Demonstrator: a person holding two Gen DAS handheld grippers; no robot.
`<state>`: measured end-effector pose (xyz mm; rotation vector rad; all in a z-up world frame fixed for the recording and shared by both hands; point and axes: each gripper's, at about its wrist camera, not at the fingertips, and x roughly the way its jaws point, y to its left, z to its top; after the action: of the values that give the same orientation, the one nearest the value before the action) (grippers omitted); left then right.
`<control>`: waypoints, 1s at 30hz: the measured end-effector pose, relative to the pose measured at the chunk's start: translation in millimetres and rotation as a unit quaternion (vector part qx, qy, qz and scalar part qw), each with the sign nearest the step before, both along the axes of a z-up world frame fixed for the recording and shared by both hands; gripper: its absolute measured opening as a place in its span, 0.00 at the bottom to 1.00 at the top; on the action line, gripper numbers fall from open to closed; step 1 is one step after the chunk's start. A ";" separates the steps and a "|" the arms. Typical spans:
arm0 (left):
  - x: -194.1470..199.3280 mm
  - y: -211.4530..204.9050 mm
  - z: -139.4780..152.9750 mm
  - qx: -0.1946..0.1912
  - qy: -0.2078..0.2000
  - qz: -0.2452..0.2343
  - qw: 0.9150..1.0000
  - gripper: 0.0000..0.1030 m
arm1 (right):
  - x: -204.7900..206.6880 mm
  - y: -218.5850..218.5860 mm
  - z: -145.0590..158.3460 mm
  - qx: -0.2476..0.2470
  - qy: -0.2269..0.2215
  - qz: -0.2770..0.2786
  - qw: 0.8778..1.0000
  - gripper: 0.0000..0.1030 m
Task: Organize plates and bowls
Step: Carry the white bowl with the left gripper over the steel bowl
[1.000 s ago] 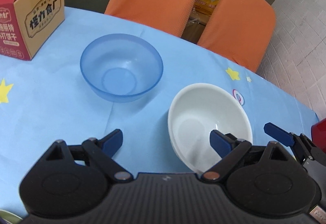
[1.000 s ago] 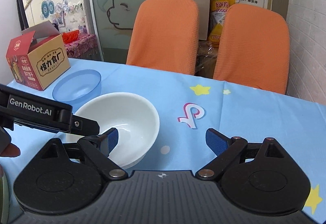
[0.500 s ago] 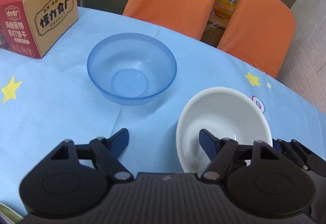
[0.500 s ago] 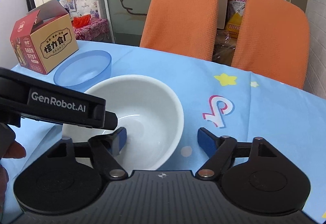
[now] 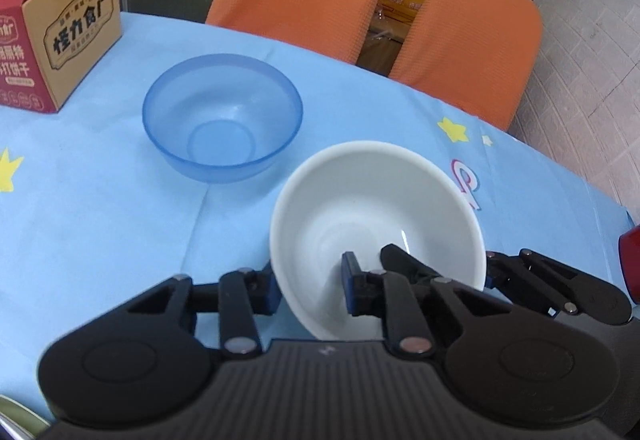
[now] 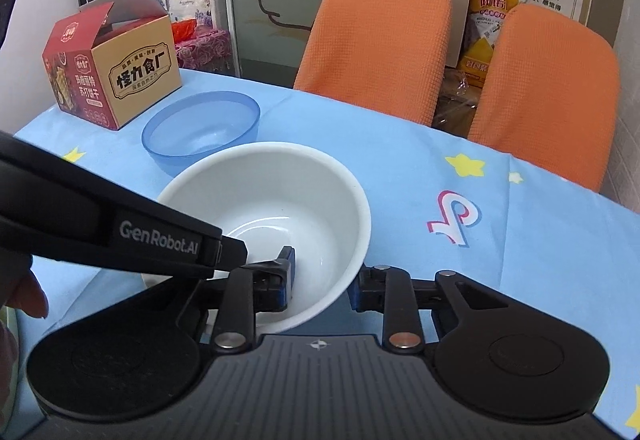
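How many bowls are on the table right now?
2: the blue bowl stands free near the snack box; the white bowl sits nearer, pinched at its rim by both grippers. Nothing else bowl-like shows.

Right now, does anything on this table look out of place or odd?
Nothing is spilled or broken. The one odd thing: both claws grip the same white bowl, the closing left claw on its left wall, the right claw on its right wall. The blue bowl sits upright and empty, and the snack box stands with its flap open.
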<state>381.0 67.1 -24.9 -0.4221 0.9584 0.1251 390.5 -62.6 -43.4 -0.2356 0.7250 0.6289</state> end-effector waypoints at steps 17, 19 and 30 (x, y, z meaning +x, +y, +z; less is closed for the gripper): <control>-34.2 -12.8 30.4 -0.007 -0.018 -0.029 0.999 0.16 | -34.4 -14.7 19.8 0.010 -0.012 -0.011 1.000 0.47; -47.8 -19.3 38.6 -0.002 -0.025 -0.038 0.999 0.16 | -49.6 -19.7 26.6 0.013 -0.020 -0.014 1.000 0.47; -146.8 -52.7 63.6 -0.028 -0.063 -0.085 0.994 0.16 | -162.6 -51.3 50.4 0.001 -0.087 -0.062 0.994 0.52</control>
<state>234.2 14.4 38.7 -0.3929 0.8708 -0.0829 228.0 -113.9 7.0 -0.2386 0.5669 0.4841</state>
